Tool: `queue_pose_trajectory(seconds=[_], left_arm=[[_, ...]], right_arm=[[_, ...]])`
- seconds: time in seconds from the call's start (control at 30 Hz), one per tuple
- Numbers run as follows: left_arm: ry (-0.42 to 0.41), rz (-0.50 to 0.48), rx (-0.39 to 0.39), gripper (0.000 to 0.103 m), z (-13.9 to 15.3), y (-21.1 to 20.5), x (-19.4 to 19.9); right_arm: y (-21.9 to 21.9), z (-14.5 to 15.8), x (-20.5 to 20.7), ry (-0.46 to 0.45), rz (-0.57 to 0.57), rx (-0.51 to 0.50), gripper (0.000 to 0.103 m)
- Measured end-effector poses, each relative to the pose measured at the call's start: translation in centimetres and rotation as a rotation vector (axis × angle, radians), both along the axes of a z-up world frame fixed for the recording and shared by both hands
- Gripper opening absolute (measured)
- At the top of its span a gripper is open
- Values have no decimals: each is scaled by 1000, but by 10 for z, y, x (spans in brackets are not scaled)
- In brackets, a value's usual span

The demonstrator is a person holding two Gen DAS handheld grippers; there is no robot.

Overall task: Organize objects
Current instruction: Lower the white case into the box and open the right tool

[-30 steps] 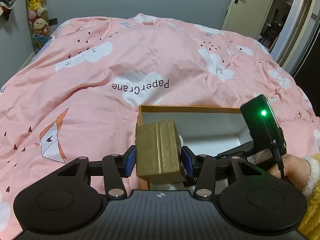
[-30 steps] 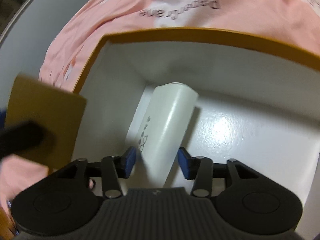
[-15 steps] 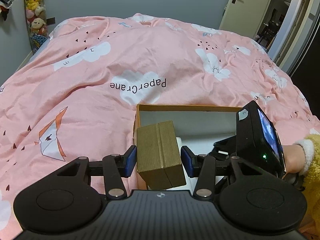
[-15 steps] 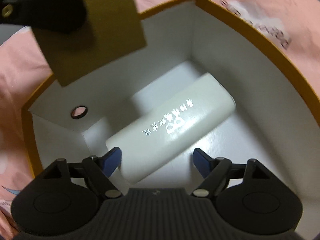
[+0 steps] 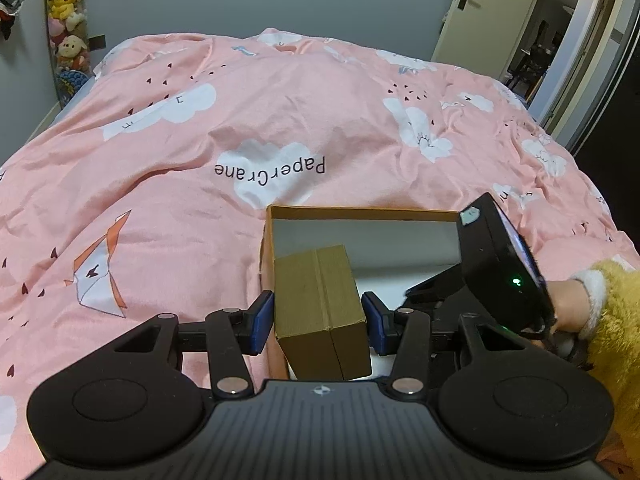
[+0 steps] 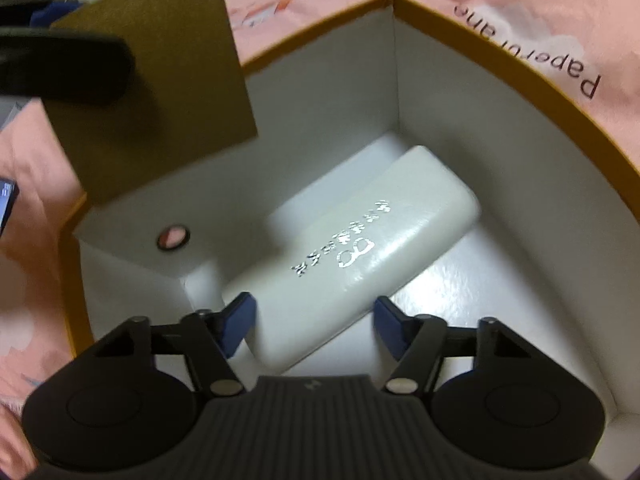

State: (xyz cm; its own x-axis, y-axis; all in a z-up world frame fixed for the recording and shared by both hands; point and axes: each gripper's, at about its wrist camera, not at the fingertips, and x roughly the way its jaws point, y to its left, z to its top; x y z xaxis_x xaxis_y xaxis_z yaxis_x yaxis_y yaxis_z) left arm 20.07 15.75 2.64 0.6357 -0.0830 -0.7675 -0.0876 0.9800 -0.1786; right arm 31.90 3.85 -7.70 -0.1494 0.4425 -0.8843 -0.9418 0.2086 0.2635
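Note:
My left gripper (image 5: 320, 326) is shut on a small brown cardboard box (image 5: 320, 312) and holds it over the near left corner of an open orange box with a white inside (image 5: 360, 213). In the right wrist view the brown box (image 6: 156, 112) hangs at the upper left above the orange box's rim (image 6: 520, 64). My right gripper (image 6: 314, 326) is open inside the orange box, its blue pads either side of the near end of a white rounded case (image 6: 360, 256) that lies on the box floor. The pads do not touch it.
The orange box sits on a pink bed cover (image 5: 200, 140) printed with clouds and "PaperCrane". A grey wall and plush toys (image 5: 66, 20) are at the far left, an open door (image 5: 492, 16) at the far right. A round hole (image 6: 173, 237) is in the box's left wall.
My right gripper opened, let go of the white case on the box floor and turned. My left gripper moved the brown box a little farther over the orange box's corner.

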Motion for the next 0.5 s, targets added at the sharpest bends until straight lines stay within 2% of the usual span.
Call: queue_pose_trajectory(seconds=[0.1,0.23,0.33,0.4,0.5], left_arm=[[-2,1,5,54,1,-1,0],[-5,10,15,54,3,1,-2],[-8,17,13,54,4,3,-3],[-11,17,8,54,4,5,-4],[-10,12,3,54,3,4,-4]], right_arm=[[8,0,5,20,-41,37,52],[17,-4,14,39,-162,41,53],[16,-7,20,90,-218,47,51],[13,-5,20,101,-186,47,47],[12,-6,15,132,-100,-12,51]])
